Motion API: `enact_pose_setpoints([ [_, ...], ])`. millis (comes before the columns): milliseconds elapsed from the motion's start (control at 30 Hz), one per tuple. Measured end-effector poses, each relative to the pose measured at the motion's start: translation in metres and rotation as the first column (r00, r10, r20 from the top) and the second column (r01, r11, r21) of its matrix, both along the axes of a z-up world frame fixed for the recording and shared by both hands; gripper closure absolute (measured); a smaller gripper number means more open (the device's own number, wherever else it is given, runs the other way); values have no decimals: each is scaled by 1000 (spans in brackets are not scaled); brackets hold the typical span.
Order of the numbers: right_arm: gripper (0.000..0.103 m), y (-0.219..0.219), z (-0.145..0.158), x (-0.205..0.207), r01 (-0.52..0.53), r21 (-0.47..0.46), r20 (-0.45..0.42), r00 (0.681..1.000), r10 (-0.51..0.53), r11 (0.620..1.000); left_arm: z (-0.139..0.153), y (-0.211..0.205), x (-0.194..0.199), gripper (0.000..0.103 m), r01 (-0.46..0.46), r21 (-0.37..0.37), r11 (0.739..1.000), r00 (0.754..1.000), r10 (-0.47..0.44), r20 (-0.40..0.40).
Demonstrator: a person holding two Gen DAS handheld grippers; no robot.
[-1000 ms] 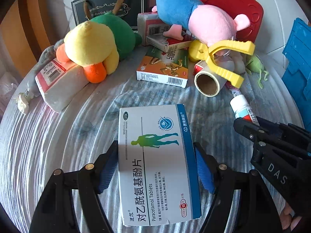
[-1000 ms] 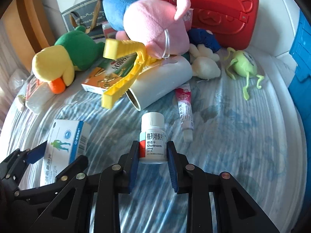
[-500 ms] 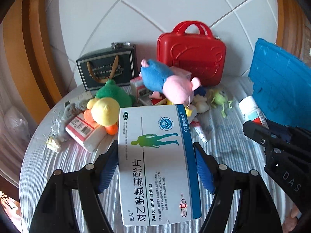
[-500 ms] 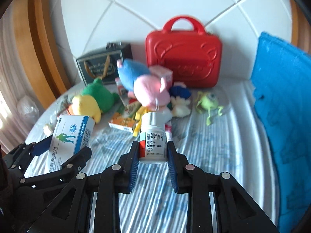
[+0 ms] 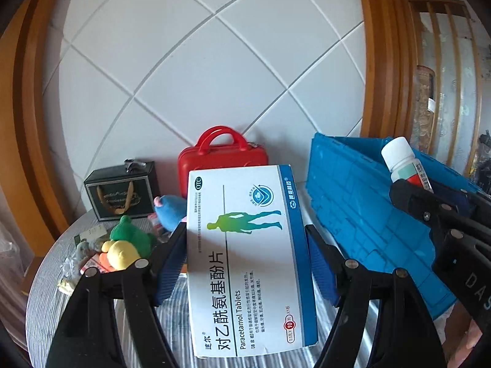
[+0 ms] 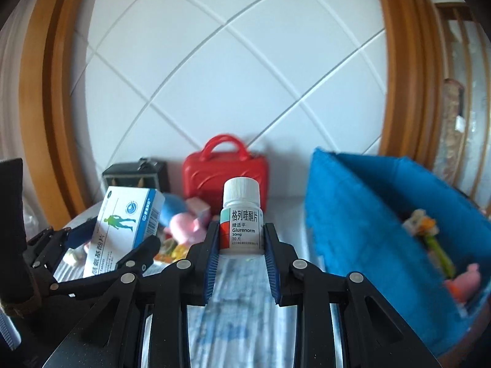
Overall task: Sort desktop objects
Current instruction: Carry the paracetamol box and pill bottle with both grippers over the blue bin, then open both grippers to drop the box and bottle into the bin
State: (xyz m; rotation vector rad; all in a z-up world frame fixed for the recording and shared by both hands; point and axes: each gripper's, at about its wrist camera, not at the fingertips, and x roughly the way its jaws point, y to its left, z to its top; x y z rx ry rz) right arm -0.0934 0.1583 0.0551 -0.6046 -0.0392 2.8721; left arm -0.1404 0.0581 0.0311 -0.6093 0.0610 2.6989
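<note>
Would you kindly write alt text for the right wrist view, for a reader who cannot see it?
The right gripper holds an upright white Glurenorm pill bottle above a striped tablecloth. At left, the left gripper holds a paracetamol box; a red case stands behind, a blue crate at right.

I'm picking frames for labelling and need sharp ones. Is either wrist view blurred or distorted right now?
Left wrist view: mostly sharp, and the print on the paracetamol box reads clearly. Right wrist view: the pill bottle in the claw is crisp, but the blue crate and red case are smeared. Both views: fisheye bends the wall's tile lines.
</note>
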Motion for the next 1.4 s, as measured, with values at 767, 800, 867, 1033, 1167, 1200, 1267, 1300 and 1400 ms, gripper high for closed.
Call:
enact_pose_setpoints([
  [767, 76, 432, 30, -40, 85, -81, 341, 939, -53, 993, 48, 415, -53, 30, 108, -144, 984, 927, -48, 373],
  [800, 76, 442, 17, -49, 91, -90, 385, 921, -50, 992, 33, 427, -60, 30, 116, -189, 975, 908, -27, 418],
  [867, 76, 454, -11, -63, 80, -142, 473, 881, -4, 987, 3, 447, -75, 30, 135, -252, 958, 858, 14, 513],
  [1033, 76, 473, -68, -91, 80, -246, 631, 770, 98, 966, -49, 466, -101, 30, 162, -307, 938, 761, 80, 644],
  [1167, 76, 467, -101, -98, 64, -184, 714, 694, 89, 981, -75, 470, -107, 30, 186, -311, 932, 707, 93, 701],
  [1200, 76, 468, -107, -99, 61, -175, 730, 677, 88, 983, -74, 470, -106, 30, 184, -312, 932, 713, 92, 695],
  [1267, 76, 471, -118, -98, 59, -167, 752, 653, 89, 984, -70, 472, -102, 30, 180, -339, 923, 744, 98, 661],
  [1300, 76, 469, -119, -96, 52, -141, 756, 650, 74, 989, -69, 473, -100, 30, 181, -344, 921, 753, 95, 651],
  [1400, 76, 467, -120, -96, 32, -123, 757, 649, 73, 992, -67, 467, -102, 30, 177, -346, 921, 757, 97, 646],
])
